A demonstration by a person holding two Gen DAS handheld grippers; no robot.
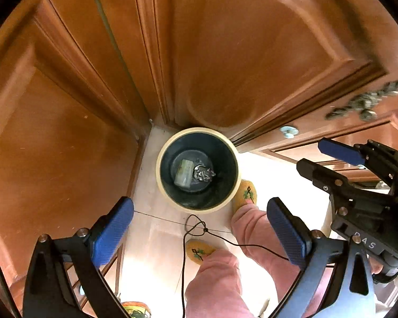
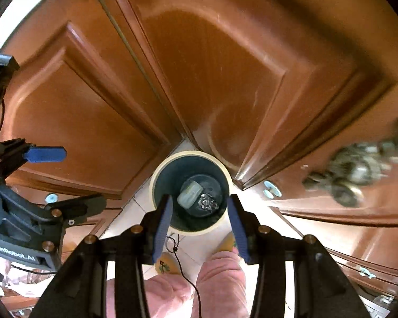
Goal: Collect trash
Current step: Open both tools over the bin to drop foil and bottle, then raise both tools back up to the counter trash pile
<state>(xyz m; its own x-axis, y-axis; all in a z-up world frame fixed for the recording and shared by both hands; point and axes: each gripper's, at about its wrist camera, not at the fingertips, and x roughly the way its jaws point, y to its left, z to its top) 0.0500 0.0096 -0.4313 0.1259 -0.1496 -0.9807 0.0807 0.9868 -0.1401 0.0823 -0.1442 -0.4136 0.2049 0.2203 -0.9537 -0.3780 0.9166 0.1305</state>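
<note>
Left wrist view: left gripper (image 1: pixel 200 232) spread wide and empty above the trash bin (image 1: pixel 172 198), standing on pale tiles in a corner of wooden cabinet doors (image 1: pixel 238 61); inside, a crumpled foil ball (image 1: pixel 204 173) touching a pale wrapper (image 1: pixel 184 173). Right gripper (image 1: pixel 315 159) alongside, also parted

Right wrist view: right gripper (image 2: pixel 199 225) open, empty over the bin (image 2: pixel 156 182); foil (image 2: pixel 208 202) and wrapper (image 2: pixel 189 194) at the bottom; left gripper (image 2: pixel 74 177) spread

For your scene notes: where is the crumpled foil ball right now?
In both wrist views, the foil ball lies at the bottom of the bin, right of a pale packet.
</note>
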